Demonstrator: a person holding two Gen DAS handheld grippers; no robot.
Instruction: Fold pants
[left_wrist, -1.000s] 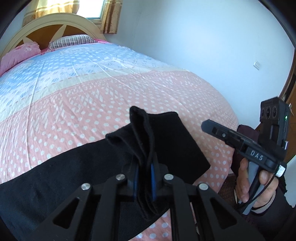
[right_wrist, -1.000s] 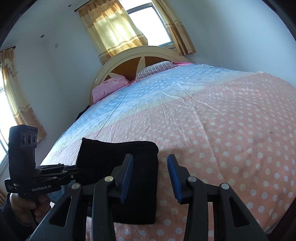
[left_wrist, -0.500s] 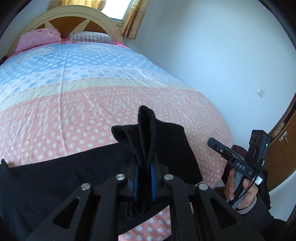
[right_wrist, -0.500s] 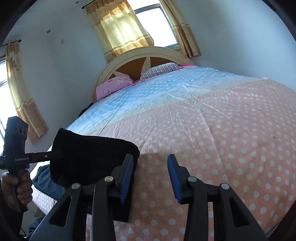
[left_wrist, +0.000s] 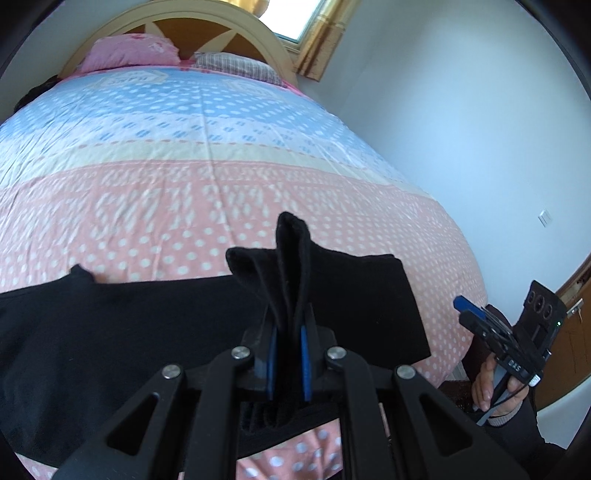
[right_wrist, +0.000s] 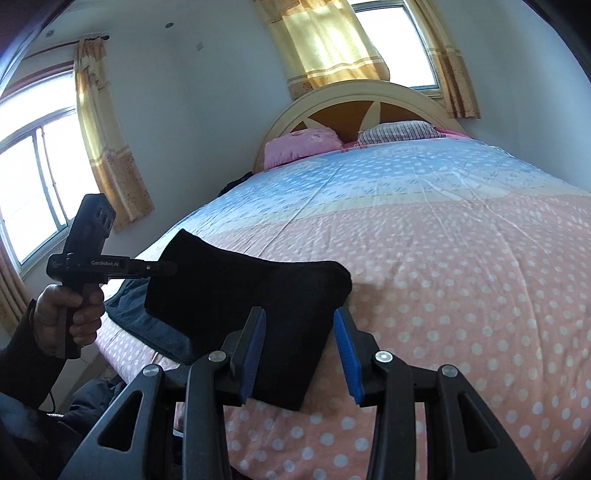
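Black pants (left_wrist: 110, 325) lie across the near edge of the bed. My left gripper (left_wrist: 288, 354) is shut on a bunched end of the pants and holds it lifted and doubled back over the rest. In the right wrist view the lifted pants (right_wrist: 240, 291) hang from the left gripper (right_wrist: 162, 267) at the left. My right gripper (right_wrist: 299, 350) is open and empty, its left finger over the pants' near edge. It also shows at the right of the left wrist view (left_wrist: 476, 314).
The bed (right_wrist: 461, 258) has a pink and blue dotted cover, with pillows (right_wrist: 303, 142) and a curved headboard (right_wrist: 369, 99) at the far end. A dark blue garment (right_wrist: 147, 317) lies under the pants at the bed's left edge. A white wall (left_wrist: 461, 129) is to the right.
My left gripper has lifted the held end of the pants higher and carried it leftward, away from the right gripper. The right gripper stays open in about the same place.
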